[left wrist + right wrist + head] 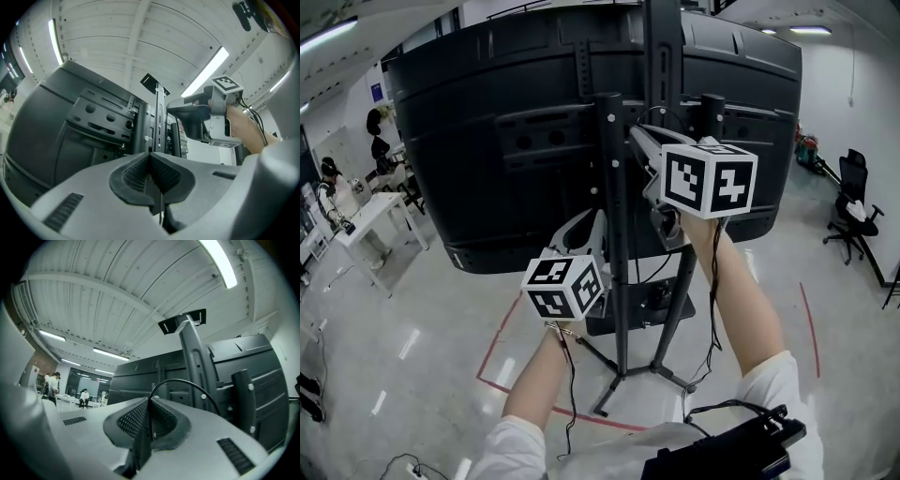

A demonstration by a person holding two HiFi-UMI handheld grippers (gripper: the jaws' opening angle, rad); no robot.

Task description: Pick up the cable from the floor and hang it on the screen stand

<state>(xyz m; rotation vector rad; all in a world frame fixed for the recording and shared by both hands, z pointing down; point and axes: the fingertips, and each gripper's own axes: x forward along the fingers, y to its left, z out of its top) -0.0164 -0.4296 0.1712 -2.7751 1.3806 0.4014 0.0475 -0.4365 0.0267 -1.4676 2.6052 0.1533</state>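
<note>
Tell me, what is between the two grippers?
In the head view, the screen stand's black upright post stands between the left gripper and the right gripper. Each gripper is shut on the thin cable.

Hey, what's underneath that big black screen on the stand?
Under the screen, the stand's black post runs down to splayed legs, with a small shelf partway and red tape on the floor. The person's forearms and the left gripper hide parts of it.

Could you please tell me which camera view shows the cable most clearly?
The right gripper view: the cable arcs clearly out of the shut right gripper. The left gripper view shows only a thin strand below the shut left gripper; the head view shows just a faint loop.
</note>
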